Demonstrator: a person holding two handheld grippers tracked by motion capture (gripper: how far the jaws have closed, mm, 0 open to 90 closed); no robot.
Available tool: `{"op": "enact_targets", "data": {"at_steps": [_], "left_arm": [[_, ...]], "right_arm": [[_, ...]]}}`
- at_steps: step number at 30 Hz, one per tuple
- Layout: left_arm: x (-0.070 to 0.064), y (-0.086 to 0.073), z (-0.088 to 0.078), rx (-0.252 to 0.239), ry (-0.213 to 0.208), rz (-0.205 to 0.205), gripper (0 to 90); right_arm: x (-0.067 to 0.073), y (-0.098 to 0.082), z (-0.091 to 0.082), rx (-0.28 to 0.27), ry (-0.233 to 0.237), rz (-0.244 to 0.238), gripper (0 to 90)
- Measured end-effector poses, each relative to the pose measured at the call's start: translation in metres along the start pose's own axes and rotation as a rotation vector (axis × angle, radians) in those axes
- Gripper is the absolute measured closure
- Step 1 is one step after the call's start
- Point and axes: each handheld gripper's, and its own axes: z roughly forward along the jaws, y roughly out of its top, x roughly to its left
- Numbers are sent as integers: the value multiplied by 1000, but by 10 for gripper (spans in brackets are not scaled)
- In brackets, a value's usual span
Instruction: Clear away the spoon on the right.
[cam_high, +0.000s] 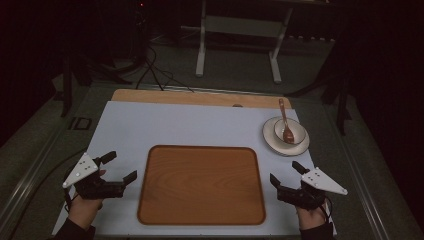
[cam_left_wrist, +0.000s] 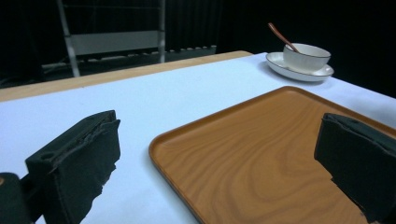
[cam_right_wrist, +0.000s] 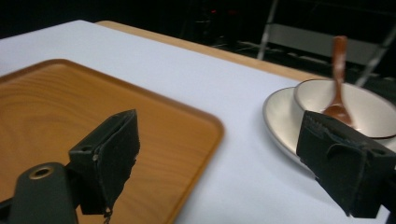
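The likeliest slip, I judge, is at the bowl: it sits loose on its saucer at 2 o'clock from the wooden tray, with a wooden spoon leaning out, so a careless grab could tip spoon or bowl. The right gripper hovers at the tray's 3 o'clock, the left gripper at 9 o'clock. Both have jaws wide apart, holding nothing, angled inward, on the white mat.

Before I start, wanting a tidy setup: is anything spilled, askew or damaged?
Nothing stands out. The tray lies square and bare, and the bowl sits upright on its saucer, spoon inside.
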Motion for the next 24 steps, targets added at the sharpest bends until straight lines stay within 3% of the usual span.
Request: {"op": "enact_targets", "data": {"at_steps": [2, 6, 11, 19, 24], "left_arm": [[-1, 1, 0, -4, -4, 11, 12], [-1, 1, 1, 6, -18, 4, 12], [-4, 3, 0, 2, -20, 25, 13], [-12, 6, 1, 5, -42, 54, 13], [-13, 6, 3, 10, -45, 59, 13]], "right_arm": [[2, 0, -1, 7, 16, 15, 129], [7, 2, -2, 21, 50, -2, 130], [17, 9, -8, 42, 131, -6, 127], [28, 43, -27, -45, 217, -62, 108], [28, 67, -33, -77, 220, -105, 101]]}}
